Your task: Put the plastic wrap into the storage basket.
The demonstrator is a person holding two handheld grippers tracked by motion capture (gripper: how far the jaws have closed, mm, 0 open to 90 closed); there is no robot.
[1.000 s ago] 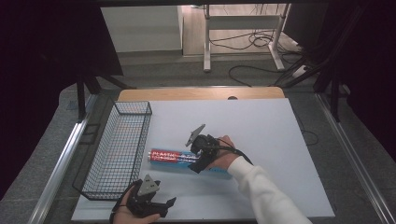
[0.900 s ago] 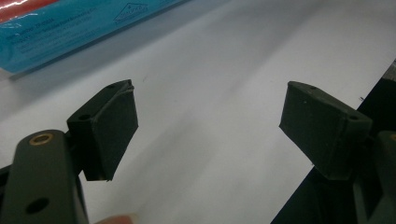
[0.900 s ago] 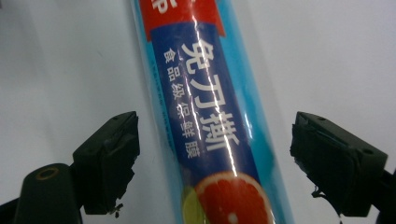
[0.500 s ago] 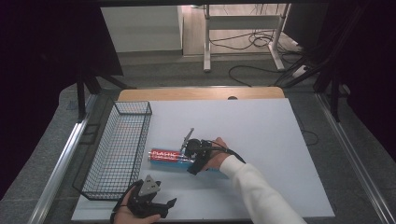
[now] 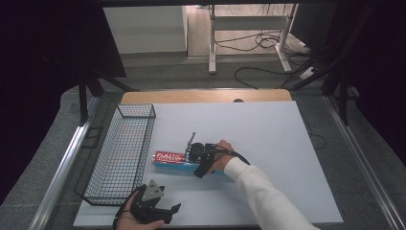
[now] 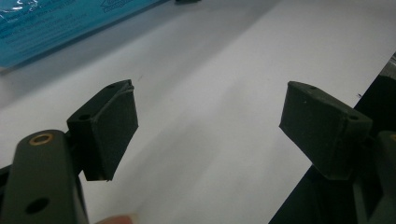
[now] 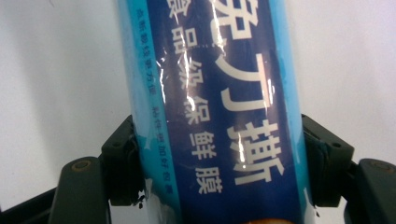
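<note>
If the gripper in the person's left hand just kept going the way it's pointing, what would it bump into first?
Probably the blue plastic wrap box. The left gripper is open with bare white table between its jaws, and the box lies ahead, towards the upper left. Depth is hard to judge, so it might slide past the box's edge.

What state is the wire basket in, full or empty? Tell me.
Empty. In the high view the basket shows bare mesh throughout; the box lies outside it on the table.

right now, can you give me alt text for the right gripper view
The right gripper is clamped across a long blue plastic-wrap box with white Chinese print, one black jaw on each side. The box lies on a white table.
</note>
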